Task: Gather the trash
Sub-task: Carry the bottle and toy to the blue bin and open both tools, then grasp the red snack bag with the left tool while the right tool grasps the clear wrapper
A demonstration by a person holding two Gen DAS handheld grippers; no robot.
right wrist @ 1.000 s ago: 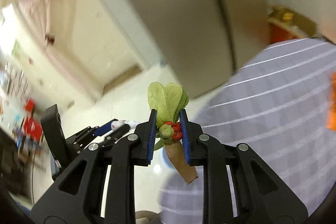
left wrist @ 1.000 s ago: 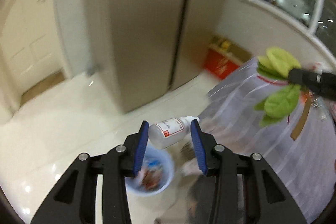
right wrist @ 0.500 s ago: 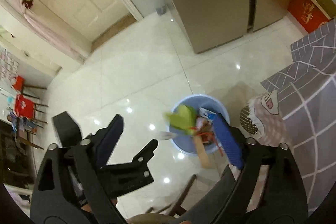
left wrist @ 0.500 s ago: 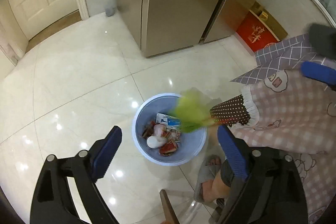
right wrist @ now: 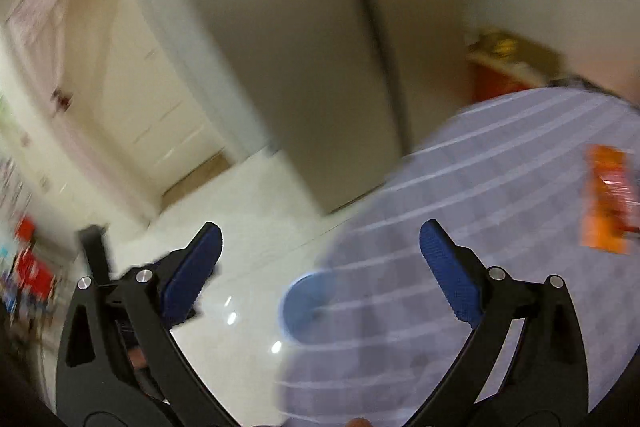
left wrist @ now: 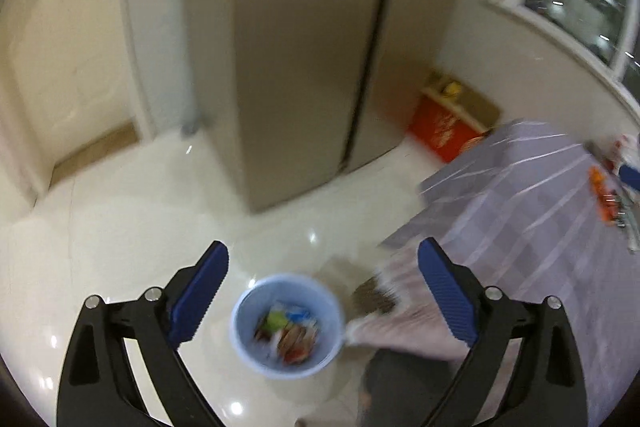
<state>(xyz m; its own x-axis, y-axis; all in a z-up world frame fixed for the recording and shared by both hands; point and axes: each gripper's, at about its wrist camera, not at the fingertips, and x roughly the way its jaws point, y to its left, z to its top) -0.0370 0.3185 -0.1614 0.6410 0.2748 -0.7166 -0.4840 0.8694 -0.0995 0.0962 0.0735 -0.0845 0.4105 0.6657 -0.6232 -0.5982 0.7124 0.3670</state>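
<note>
Below my left gripper [left wrist: 322, 291], between its fingers, the bin [left wrist: 287, 327] sits on the floor [left wrist: 120, 227] with trash [left wrist: 288, 331] in it. The table [left wrist: 540, 211] lies right; the fridge [left wrist: 304, 47] behind. Probably 1 wrapper [right wrist: 608, 203] lies on the table, right of my right gripper [right wrist: 320, 267].

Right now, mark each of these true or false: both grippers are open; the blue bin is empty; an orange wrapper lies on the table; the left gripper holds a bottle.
1. Both grippers are open. True: the left gripper and the right gripper have their jaws spread wide with nothing between them.
2. The blue bin is empty. False: the blue bin holds mixed trash, including something green.
3. An orange wrapper lies on the table. True: the orange wrapper rests on the checked tablecloth.
4. The left gripper holds a bottle. False: it holds nothing.
</note>
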